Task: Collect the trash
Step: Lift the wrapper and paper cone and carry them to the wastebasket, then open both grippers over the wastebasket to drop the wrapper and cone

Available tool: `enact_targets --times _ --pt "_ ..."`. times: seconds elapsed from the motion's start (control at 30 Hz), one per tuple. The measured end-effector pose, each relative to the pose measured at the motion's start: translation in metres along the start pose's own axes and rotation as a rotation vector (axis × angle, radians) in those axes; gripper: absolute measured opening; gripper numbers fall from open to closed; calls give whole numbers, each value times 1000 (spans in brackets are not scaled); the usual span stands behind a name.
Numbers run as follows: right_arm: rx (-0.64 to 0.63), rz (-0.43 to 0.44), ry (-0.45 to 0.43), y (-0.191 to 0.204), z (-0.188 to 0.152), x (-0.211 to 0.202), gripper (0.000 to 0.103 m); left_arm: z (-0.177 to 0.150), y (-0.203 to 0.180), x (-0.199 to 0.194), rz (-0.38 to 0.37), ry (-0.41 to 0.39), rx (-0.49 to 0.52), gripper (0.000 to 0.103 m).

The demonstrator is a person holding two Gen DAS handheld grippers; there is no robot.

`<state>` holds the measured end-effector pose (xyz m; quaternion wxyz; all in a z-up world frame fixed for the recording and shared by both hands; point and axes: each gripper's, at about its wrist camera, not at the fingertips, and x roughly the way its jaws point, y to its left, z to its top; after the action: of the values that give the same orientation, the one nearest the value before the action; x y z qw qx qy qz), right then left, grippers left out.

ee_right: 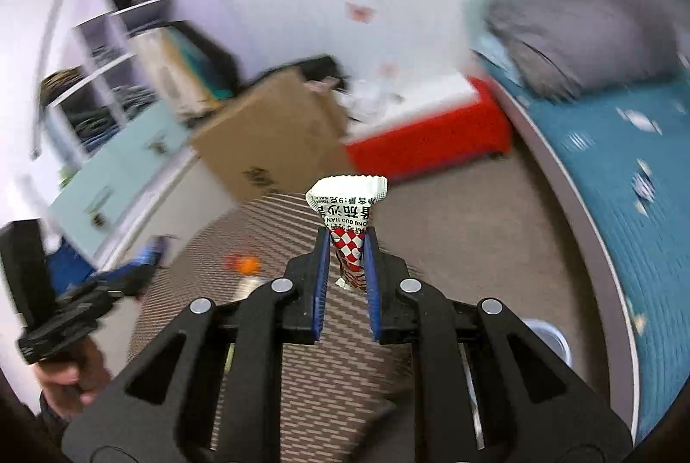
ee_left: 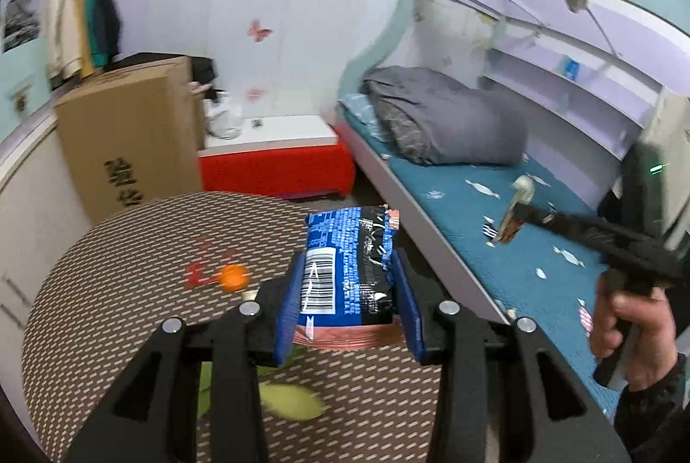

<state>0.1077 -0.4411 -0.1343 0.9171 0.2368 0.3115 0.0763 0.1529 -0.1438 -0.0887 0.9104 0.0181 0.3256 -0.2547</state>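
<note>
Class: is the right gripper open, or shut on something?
Shut: the right gripper pinches the red-checked sauce packet between its jaws.

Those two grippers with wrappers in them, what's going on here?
A person is collecting trash with a handheld gripper in each hand. The left gripper is shut on a blue and black snack packet, held above the round woven-pattern table. The right gripper is shut on a small red-and-white checkered sauce sachet, also lifted off the table. A small orange ball-like object sits on the tabletop. No bin is clearly identifiable.
</note>
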Motion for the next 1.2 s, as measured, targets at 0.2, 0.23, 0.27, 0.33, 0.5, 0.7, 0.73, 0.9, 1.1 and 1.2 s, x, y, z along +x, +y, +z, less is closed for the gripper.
enact_targets --times 0.2,0.23,0.27,0.33,0.5,0.7,0.73,0.9,1.1,1.2 --pt "180 -114 126 -98 -29 33 16 4 -50 47 -76 78 55 39" --pt "214 -126 158 -114 -38 42 16 3 -58 57 -91 98 61 39" --pt "237 -138 185 -127 -46 50 19 1 -66 69 -106 123 66 39" --pt "291 -154 244 -150 -62 64 19 -1 -80 87 -128 160 76 39" --pt "420 -188 231 -188 -86 66 67 -11 -113 129 -154 239 123 39" --pt "464 -190 122 -204 -83 26 81 -24 -144 175 -183 325 171 39" --pt "467 -192 107 -206 -81 20 81 -26 -151 183 -188 338 181 39" --pt "452 -206 43 -205 -68 -5 85 -29 -178 207 -216 375 220 40" --pt "427 -203 -14 -195 -56 -26 87 -23 -197 231 -222 368 247 88" --pt "415 -199 -25 -188 -53 -29 91 -19 -197 235 -191 350 250 92"
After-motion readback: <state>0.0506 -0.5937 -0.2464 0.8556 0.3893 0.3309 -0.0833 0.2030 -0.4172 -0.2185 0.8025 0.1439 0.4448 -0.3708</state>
